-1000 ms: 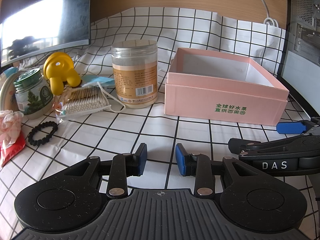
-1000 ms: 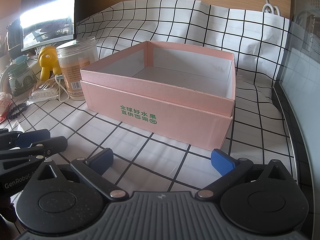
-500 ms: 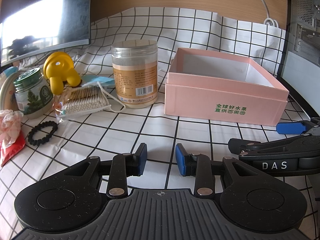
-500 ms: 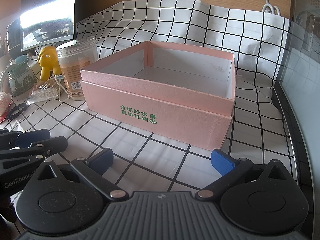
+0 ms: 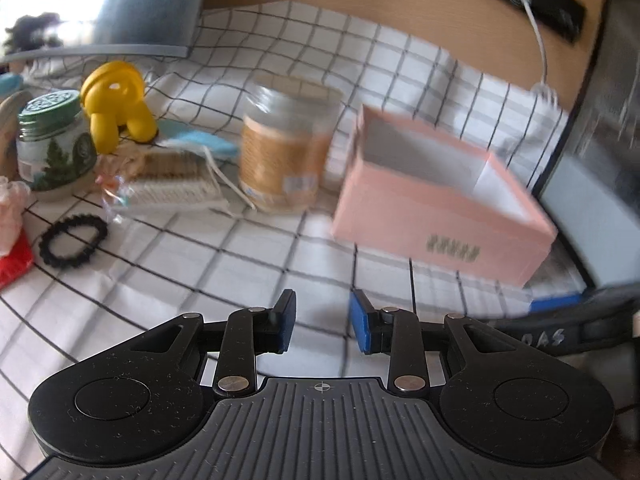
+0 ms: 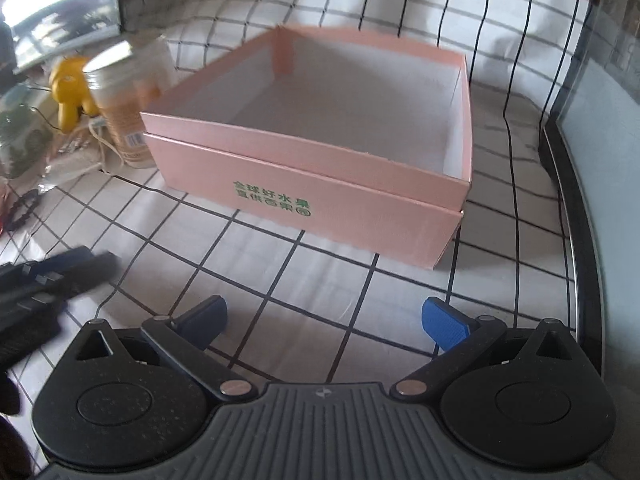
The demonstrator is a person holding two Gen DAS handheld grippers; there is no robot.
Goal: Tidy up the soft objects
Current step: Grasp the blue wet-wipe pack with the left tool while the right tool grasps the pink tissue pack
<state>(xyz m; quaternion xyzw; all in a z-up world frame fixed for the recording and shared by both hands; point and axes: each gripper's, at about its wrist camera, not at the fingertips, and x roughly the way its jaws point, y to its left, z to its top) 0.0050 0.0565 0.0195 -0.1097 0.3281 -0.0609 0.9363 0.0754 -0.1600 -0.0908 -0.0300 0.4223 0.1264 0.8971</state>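
An empty pink box stands on the checked cloth. At the left lie soft items: a black hair tie, a pink scrunchie at the frame edge, a blue face mask and a bag of cotton swabs. My left gripper is narrowly open and empty, low over the cloth in front of the jar. My right gripper is wide open and empty, just in front of the box.
A clear jar with an orange label, a green-lidded jar and a yellow toy stand at the left. A red packet lies at the left edge. A dark monitor edge runs along the right.
Both grippers have started to move: the left view has tilted and swung left with blur, and the right gripper has risen, now looking down into the box. Jaw openings are unchanged.
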